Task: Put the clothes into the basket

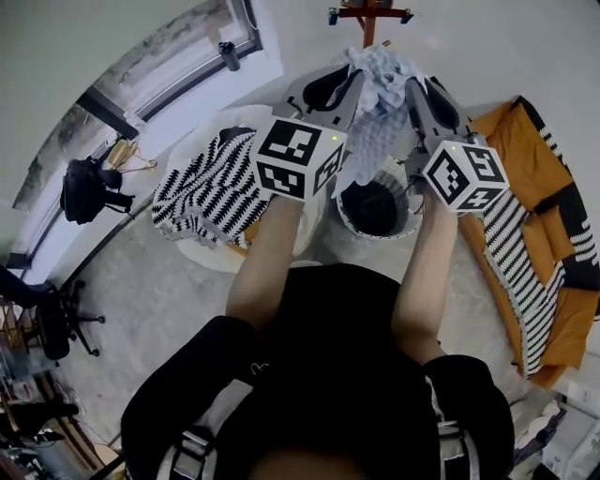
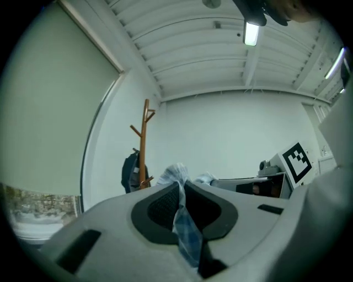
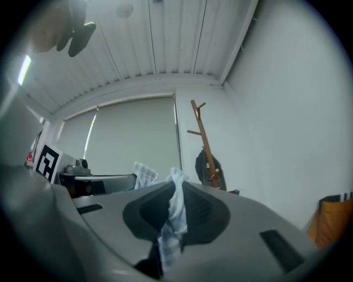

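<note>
Both left gripper (image 2: 180, 186) and right gripper (image 3: 175, 186) pinch the checked garment (image 1: 380, 111) — jaws clenched.

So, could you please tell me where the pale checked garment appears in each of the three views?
Head view: top centre, the checked garment hangs just above the basket.
Left gripper view: bottom centre, pinched in the jaws.
Right gripper view: bottom centre, pinched in the jaws.
Shared landmark: the wooden coat stand.

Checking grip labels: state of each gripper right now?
left gripper: closed on the checked cloth.
right gripper: closed on the checked cloth too.
</note>
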Demonstrator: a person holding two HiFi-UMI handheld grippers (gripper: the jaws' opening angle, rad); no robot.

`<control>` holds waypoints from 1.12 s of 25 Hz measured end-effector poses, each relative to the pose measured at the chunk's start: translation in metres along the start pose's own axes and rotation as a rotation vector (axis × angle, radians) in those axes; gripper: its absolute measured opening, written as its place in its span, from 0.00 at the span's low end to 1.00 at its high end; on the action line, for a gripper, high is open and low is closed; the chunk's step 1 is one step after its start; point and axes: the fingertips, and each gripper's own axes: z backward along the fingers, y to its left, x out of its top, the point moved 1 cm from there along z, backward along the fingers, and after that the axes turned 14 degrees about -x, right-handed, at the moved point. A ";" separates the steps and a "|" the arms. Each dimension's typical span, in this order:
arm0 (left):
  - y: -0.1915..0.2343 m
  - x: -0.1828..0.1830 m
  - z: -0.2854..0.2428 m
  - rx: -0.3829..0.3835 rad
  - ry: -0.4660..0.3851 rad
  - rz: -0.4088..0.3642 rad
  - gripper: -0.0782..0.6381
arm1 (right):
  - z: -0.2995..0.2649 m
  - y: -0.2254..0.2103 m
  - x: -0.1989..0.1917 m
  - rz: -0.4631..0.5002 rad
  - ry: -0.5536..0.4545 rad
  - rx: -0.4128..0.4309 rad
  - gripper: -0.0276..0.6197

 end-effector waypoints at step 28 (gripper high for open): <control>-0.141 -0.383 -0.154 -0.270 0.642 0.423 0.16 | 0.126 -0.239 -0.334 -0.224 0.626 -0.384 0.10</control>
